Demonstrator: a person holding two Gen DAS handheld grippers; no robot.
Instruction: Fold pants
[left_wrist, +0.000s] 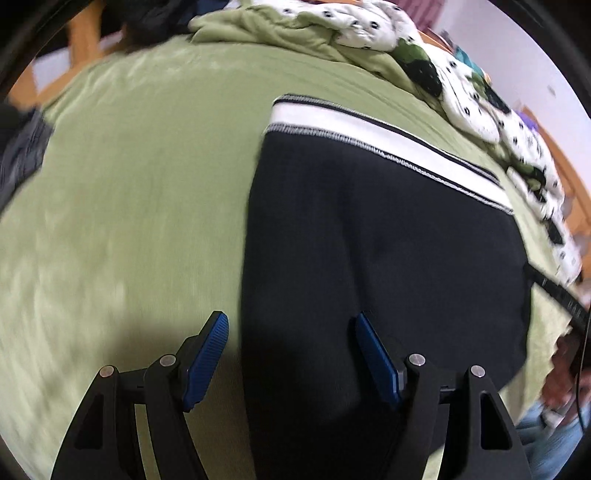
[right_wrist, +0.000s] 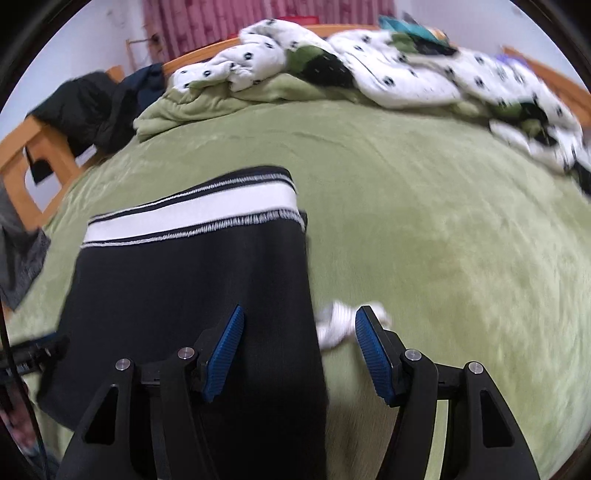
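Note:
Black pants with a white, black-striped waistband lie flat on a green blanket. My left gripper is open and hovers over the pants' left edge, one finger over the blanket, one over the cloth. In the right wrist view the pants fill the lower left. My right gripper is open and straddles their right edge. A small white cloth bit sticks out beside that edge between the fingers.
A rumpled white spotted quilt and folded green bedding lie at the far side of the bed. Dark clothes hang on the wooden bed frame at left. A grey garment lies at the left edge.

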